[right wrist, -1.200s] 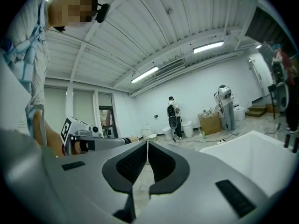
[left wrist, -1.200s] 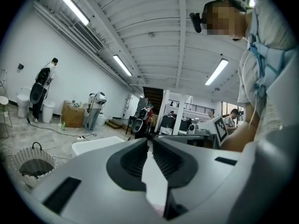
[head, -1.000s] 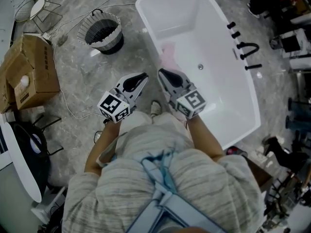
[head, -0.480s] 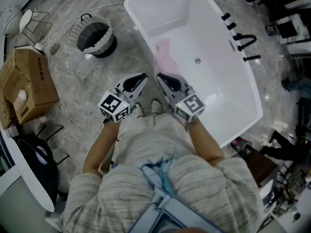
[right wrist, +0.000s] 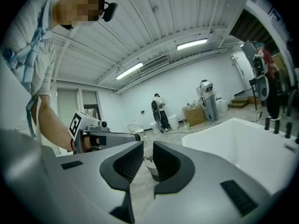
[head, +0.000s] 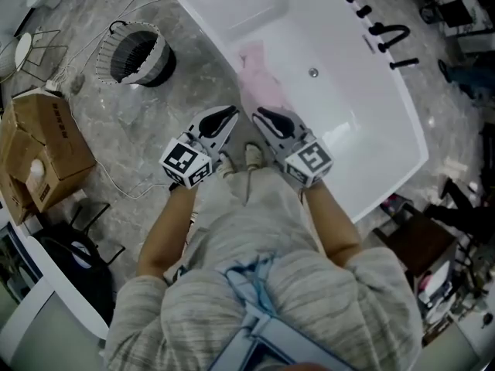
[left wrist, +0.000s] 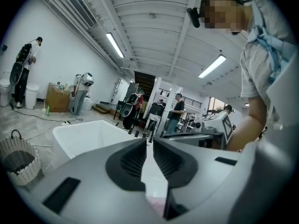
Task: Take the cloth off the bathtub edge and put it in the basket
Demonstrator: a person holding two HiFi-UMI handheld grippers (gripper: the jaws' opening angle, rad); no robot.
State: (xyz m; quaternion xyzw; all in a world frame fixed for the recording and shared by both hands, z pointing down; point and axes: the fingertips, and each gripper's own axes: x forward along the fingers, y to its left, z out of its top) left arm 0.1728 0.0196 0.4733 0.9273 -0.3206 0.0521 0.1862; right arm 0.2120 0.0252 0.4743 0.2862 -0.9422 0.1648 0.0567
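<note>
A pink cloth (head: 259, 79) hangs over the near rim of the white bathtub (head: 371, 130), partly inside it. The woven basket (head: 133, 52) stands on the floor left of the tub. My two grippers are side by side just short of the cloth, touching nothing. The left gripper (head: 229, 116) is shut and empty. The right gripper (head: 260, 115) has just been opening its jaws, which stand a little apart with nothing between them. In the left gripper view the left gripper (left wrist: 149, 141) points over the tub (left wrist: 79, 134), with the basket (left wrist: 17, 164) at lower left.
A cardboard box (head: 39, 157) and a wire stand (head: 23, 52) sit at the left, with a cable trailing over the marble floor. Black tap fittings (head: 383, 33) line the tub's far rim. My own feet (head: 240, 161) are against the tub. People stand far off.
Both grippers have sunk and come closer to the pink cloth on the tub's rim. The tub and the basket have slid up and left in the head view.
</note>
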